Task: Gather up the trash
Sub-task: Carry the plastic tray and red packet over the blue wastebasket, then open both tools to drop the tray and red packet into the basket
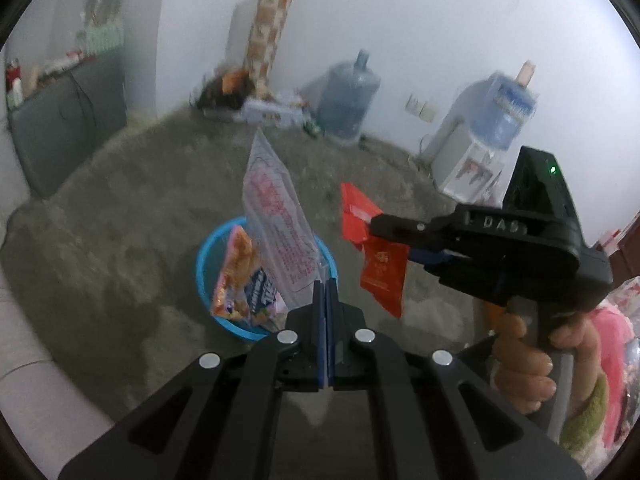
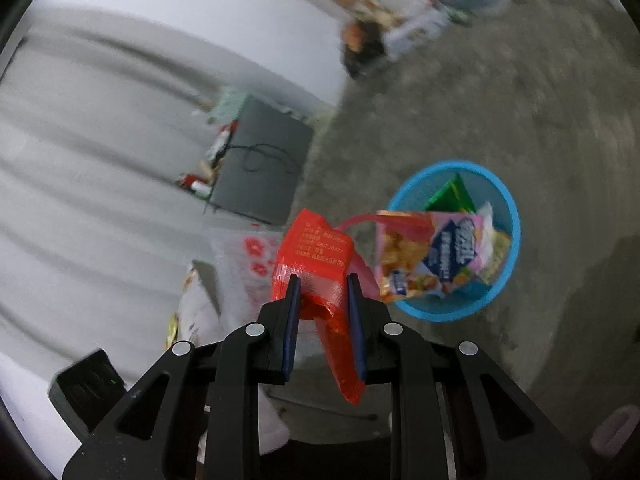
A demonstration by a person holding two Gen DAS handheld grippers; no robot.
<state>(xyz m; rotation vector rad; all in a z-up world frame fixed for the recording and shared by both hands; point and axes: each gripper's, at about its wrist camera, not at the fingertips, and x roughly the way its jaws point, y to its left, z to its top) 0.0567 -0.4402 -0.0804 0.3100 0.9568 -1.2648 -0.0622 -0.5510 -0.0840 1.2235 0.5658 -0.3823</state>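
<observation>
Red wrapper (image 2: 316, 264) clamped in the right gripper (image 2: 323, 280) hangs beside the blue basket (image 1: 202, 268), probably short of its rim, while the left gripper (image 1: 325, 286), pinching a clear bag (image 1: 276, 220), sits nearer

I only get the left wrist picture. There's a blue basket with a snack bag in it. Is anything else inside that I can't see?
Observer: Yes. The right wrist view looks into the blue basket and shows a green packet behind the snack bag.
Operator: And the red wrapper, is it properly gripped?
Observer: The right gripper has its jaws either side of the red wrapper, pressing on it; the wrapper's tail hangs down between them.
Operator: Any writing on it?
Observer: Small printed text on its upper face, too blurred to read.
</observation>
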